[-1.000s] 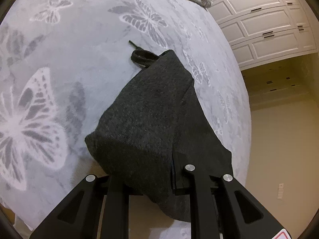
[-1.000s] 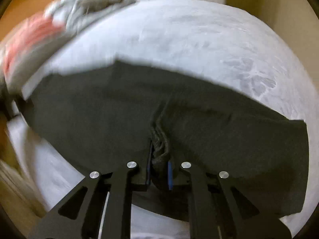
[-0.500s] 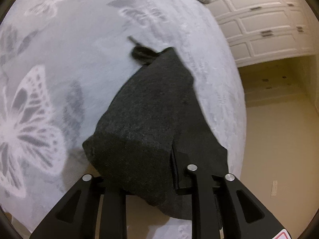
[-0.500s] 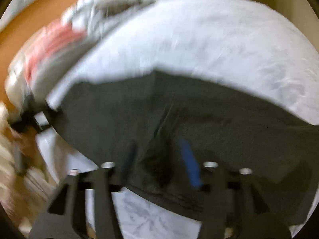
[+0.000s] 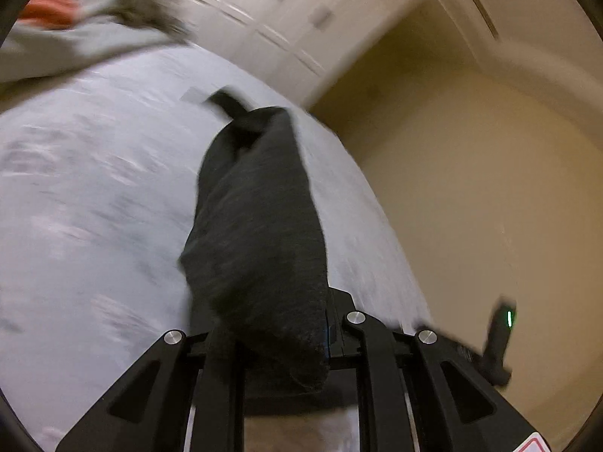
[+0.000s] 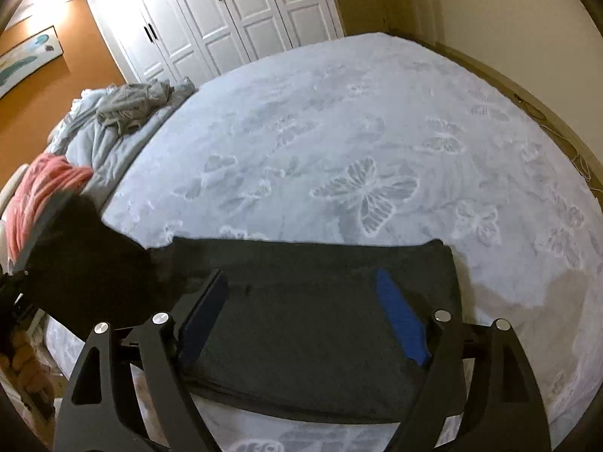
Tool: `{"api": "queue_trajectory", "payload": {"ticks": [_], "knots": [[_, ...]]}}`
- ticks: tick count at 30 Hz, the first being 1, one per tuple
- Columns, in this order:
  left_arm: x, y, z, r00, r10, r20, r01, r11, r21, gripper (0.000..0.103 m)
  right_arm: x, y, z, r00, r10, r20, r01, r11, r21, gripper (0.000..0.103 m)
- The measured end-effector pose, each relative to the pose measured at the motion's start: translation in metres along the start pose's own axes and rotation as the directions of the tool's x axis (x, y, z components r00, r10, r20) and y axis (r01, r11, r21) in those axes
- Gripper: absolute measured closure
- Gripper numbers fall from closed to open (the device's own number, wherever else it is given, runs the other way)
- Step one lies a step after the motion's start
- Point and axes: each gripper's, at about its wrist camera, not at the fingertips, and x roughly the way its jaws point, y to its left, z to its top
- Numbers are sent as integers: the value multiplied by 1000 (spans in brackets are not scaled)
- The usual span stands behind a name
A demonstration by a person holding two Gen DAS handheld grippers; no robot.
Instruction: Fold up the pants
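Observation:
The dark grey pants (image 6: pixel 312 324) lie folded in a flat band on the pale butterfly-print bedspread (image 6: pixel 361 158) near its front edge. My right gripper (image 6: pixel 301 316) is open, its blue-padded fingers (image 6: pixel 399 320) spread above the fabric and holding nothing. In the blurred left wrist view my left gripper (image 5: pixel 279 335) is shut on one end of the pants (image 5: pixel 260 226), which stretch away as a narrow raised strip toward a dark end piece (image 5: pixel 230 103). The left gripper's fingertips are hidden under the cloth.
A heap of grey and pink-red bedding (image 6: pixel 94 139) lies at the far left of the bed. White wardrobe doors (image 6: pixel 233 11) stand behind. The bed's edge drops to a beige floor (image 5: pixel 471 188) on the right in the left wrist view.
My right gripper has opened and let go of the pants, which now lie flat. My left gripper, still holding its end, has swung and tilted so the floor fills its right side.

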Motion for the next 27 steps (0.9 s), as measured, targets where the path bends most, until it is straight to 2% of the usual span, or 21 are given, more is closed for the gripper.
{"api": "queue_trajectory", "payload": {"ticks": [2,3,4,5,6,8,10,11,13,15,17,18,20,22,23,24,25,27], "knots": [[50,-19,-26,990,23,-140,-16,998,53,90,10,1,-5,1000,-17,-23,17,1000,-14,24],[79,-27,-43,971,66,-228,-44,994,100,88,16,1,-8,999,-27,-48,26,999,-25,24],[97,-32,-56,951,100,-292,-60,988,140,81,23,0,-10,997,-30,-66,28,999,-35,24],[116,-39,-73,923,151,-353,-83,976,200,79,28,0,-13,996,-30,-88,26,999,-43,22],[122,-46,-85,914,195,-356,-105,960,259,76,32,-2,-15,995,-26,-101,22,999,-44,22],[112,-59,-92,929,199,-313,-85,936,343,59,36,-4,-21,991,8,-132,-13,999,-34,21],[91,-66,-91,946,138,-293,-30,939,343,23,40,-3,-25,979,116,-166,-116,993,11,21],[77,-66,-87,960,103,-262,-13,946,324,14,42,-1,-27,972,156,-177,-154,988,25,20],[53,-62,-77,979,52,-195,7,957,290,14,49,6,-28,954,224,-201,-218,975,49,14],[38,-55,-64,987,34,-156,9,964,267,14,60,12,-30,934,271,-232,-258,962,84,13],[29,-44,-53,994,54,-95,-32,973,227,14,77,17,-35,903,328,-277,-300,944,137,13],[26,-34,-46,994,85,-67,-70,977,200,14,83,19,-38,897,332,-291,-300,942,150,13],[28,-23,-35,990,132,-54,-122,979,161,14,97,26,-44,893,315,-321,-280,948,152,12],[28,-5,-29,987,151,-59,-144,984,109,14,98,40,-47,923,267,-278,-254,964,84,13],[26,0,-28,986,155,-60,-149,985,93,14,97,46,-47,927,263,-267,-259,964,52,42],[24,5,-26,986,160,-55,-155,985,80,14,97,56,-47,915,296,-273,-304,952,13,70],[19,8,-25,985,164,-47,-161,985,68,14,94,65,-44,917,302,-262,-313,950,0,84],[11,13,-23,984,177,-28,-175,983,55,14,77,80,-29,916,334,-221,-351,935,-44,89]]}}
